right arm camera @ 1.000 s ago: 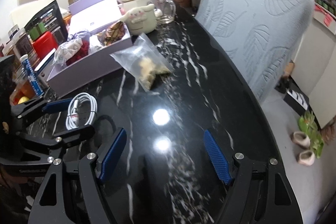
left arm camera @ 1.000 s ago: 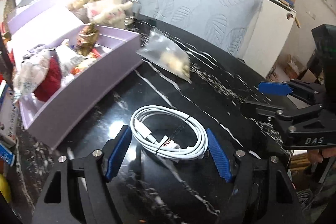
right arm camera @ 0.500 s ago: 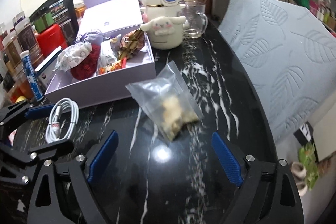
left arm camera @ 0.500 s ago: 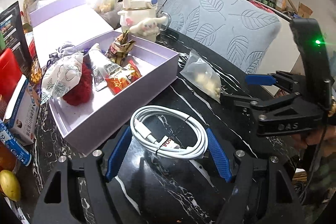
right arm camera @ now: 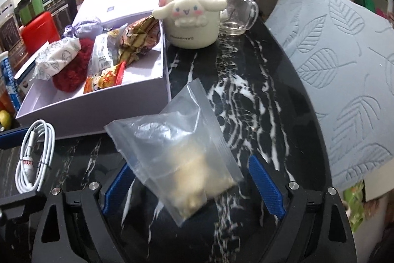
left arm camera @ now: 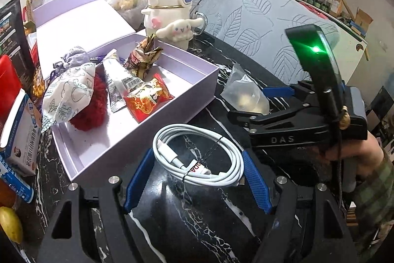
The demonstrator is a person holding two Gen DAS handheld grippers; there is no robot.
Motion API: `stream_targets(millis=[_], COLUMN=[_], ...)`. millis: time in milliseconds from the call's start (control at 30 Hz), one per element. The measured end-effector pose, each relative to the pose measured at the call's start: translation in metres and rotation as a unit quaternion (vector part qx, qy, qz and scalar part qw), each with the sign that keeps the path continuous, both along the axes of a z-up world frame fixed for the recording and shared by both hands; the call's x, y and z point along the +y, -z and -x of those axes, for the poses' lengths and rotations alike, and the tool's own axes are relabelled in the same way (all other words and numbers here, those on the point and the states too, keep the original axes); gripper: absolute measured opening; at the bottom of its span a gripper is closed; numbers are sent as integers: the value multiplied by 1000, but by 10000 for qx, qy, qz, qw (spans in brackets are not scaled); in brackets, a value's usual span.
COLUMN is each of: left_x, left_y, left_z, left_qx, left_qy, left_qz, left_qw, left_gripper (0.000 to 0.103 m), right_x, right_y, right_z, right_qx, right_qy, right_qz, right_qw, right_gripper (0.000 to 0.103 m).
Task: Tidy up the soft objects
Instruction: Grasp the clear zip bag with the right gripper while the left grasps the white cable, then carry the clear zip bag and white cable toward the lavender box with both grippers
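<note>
Since the earlier frames: right tongs (right arm camera: pixel 193 185) have travelled up to the clear zip-top plastic bag of pale lumps (right arm camera: pixel 182 164), which now lies between their blue pads at lower centre of the right wrist view; their jaws have just been opening and stand wide, pads off the film. Left tongs (left arm camera: pixel 197 179) unchanged in spread.

Left to right, left wrist view:
- Blue-and-white carton with printed script (left arm camera: pixel 21 137), far left edge; writing too small to read.
- Open lavender cardboard box (left arm camera: pixel 172 112), left of centre, holding a printed white pouch, a red woolly ball (left arm camera: pixel 91 105), a barcoded silver sachet and a red-and-gold snack packet (left arm camera: pixel 145 100).
- Cream character kettle with a long-eared dog figure (left arm camera: pixel 170 16), upper centre.
- Coiled white charging cable bound with black ties (left arm camera: pixel 198 155), lower centre, on the black white-veined marble desk (left arm camera: pixel 209 226); left tongs sit half-spread with the coil between the pads. Whether the pads press it cannot be told.
- Bag, right of centre, just beside the box's near corner.
- Right tongs' black body, right, lettered "DAS".

Handling: the bag looks light, limp and slippery, its contents loose and shifting. Best pinched across the filled lower part, not the empty film. The cable is springy and light; squeeze across the coil.

Legible: "DAS"; kettle lettering in right wrist view, partly readable.
</note>
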State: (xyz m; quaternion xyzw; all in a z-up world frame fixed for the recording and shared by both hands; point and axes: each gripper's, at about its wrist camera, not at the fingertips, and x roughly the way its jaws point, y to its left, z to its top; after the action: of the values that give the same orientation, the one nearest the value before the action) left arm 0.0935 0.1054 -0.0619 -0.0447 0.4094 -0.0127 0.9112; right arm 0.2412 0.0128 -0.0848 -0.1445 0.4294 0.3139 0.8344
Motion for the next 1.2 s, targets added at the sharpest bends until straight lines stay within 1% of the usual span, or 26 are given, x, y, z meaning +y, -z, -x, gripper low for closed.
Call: stream_targets(millis=[33, 67, 100, 133, 167, 233, 267, 300, 500, 867, 1200], left_x=[1, 1, 2, 4, 5, 7, 7, 8, 7, 2, -1], left_y=[1, 1, 2, 2, 2, 3, 3, 4, 1, -12, -20], left_z=[-1, -2, -2, -2, -2, -2, -2, -2, 7, 35, 66], left_qx=[16, 29, 41, 47, 47, 47, 53, 57, 24, -136, -287], left_qy=[-17, -35, -55, -75, -90, -115, -127, -142, -154, -192, -192], left_qz=[-13, -16, -7, 6, 12, 19, 26, 40, 72, 51, 31], left_qw=[10000, 10000, 10000, 10000, 9999, 9999, 9999, 9999, 9999, 9997, 9994], left_gripper=[73, 73, 73, 73, 73, 73, 73, 73, 73, 73, 73], right_x=[2, 4, 5, 6, 7, 7, 6, 5, -4, -20, -28], right_y=[2, 4, 5, 6, 5, 4, 4, 3, -2, -19, -30], right_z=[-2, -3, -3, -2, 0, 3, 5, 7, 24, 70, 113], right_qx=[44, 80, 111, 127, 70, 32, 29, 51, 113, 68, 17], right_qy=[-60, -92, -129, -182, -225, -247, -253, -266, -291, -269, -359], right_qz=[-23, -33, -48, -48, -34, 8, -6, -20, -116, -468, -578], right_qw=[10000, 9999, 9998, 9997, 9997, 9997, 9997, 9996, 9994, 9985, 9977], right_gripper=[92, 89, 79, 74, 62, 53, 44, 41, 36, 36, 36])
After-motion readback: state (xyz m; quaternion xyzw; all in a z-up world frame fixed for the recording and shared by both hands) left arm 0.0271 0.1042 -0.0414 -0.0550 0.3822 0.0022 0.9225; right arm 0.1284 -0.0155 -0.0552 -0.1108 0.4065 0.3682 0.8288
